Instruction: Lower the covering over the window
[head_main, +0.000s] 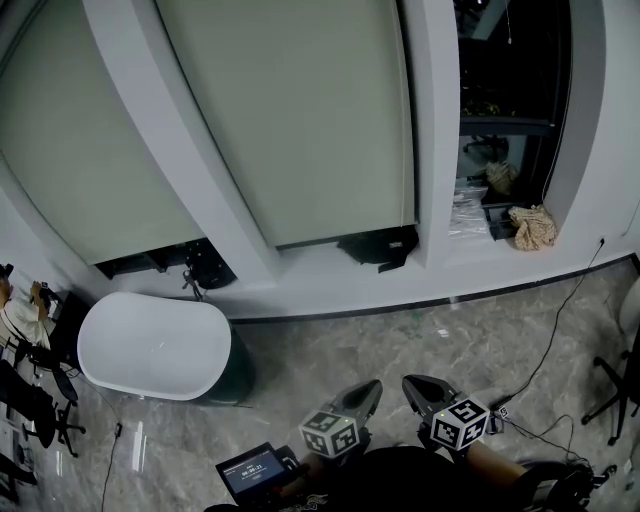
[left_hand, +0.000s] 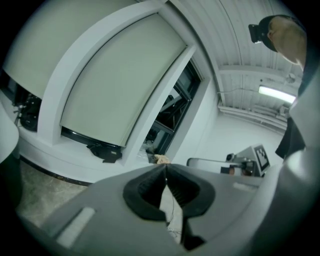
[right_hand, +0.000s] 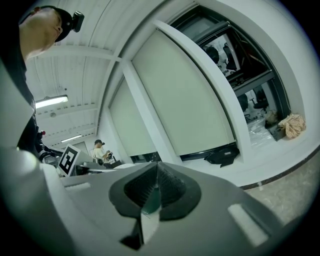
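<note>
Pale roller blinds hang low over the middle window (head_main: 290, 110) and the left window (head_main: 80, 150), each ending just above the white sill (head_main: 330, 275). The right window (head_main: 510, 90) is dark and uncovered. In the left gripper view the middle blind (left_hand: 120, 85) is down and the bare window (left_hand: 172, 107) lies right of it. Both grippers hover low over the floor, well back from the sill: my left gripper (head_main: 368, 390) (left_hand: 165, 167) and my right gripper (head_main: 416, 385) (right_hand: 156, 165) are each shut with nothing between the jaws. No cord or chain shows near either one.
A white oval table (head_main: 150, 345) stands at the left near office chairs (head_main: 40, 400). A black bag (head_main: 380, 247) and a beige cloth (head_main: 533, 227) lie on the sill. A cable (head_main: 560, 310) runs across the stone floor. A tablet (head_main: 255, 468) sits by my left hand. A person (right_hand: 100, 150) stands far off.
</note>
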